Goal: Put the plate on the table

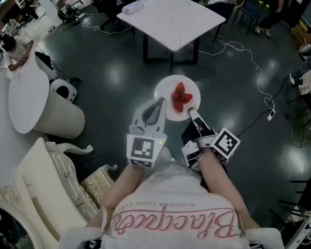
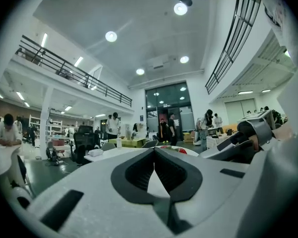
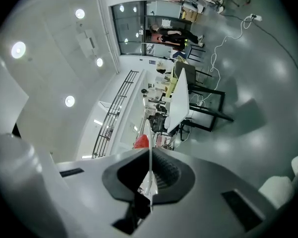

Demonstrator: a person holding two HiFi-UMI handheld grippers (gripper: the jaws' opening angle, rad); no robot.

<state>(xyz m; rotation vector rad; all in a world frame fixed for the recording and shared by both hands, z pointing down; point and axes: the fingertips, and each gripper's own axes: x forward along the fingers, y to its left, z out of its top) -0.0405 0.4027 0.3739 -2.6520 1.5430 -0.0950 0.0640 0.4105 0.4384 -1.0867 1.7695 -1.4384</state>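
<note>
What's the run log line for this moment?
plate: with strawberries, not yet on table | right gripper: shut on plate | left gripper: shut

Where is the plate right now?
Head view centre: the plate hangs over the dark floor, its near rim clamped in the right gripper, short of the white table.

Open-plan workspace, two storeys high: a railed mezzanine (image 2: 74, 73) runs along one wall beneath round ceiling lights (image 2: 111, 36), and a tall glazed entrance (image 2: 169, 105) closes the far end. People (image 2: 112, 125) stand in small groups among office chairs (image 2: 84, 142) and shelving (image 2: 37, 128). Cables (image 1: 249, 56) trail over the dark polished floor (image 1: 109, 77) beside a square white table (image 1: 171, 17). A seated person (image 1: 13, 48) leans over a round white table (image 1: 26, 100), near carved cream furniture (image 1: 46, 175).
</note>
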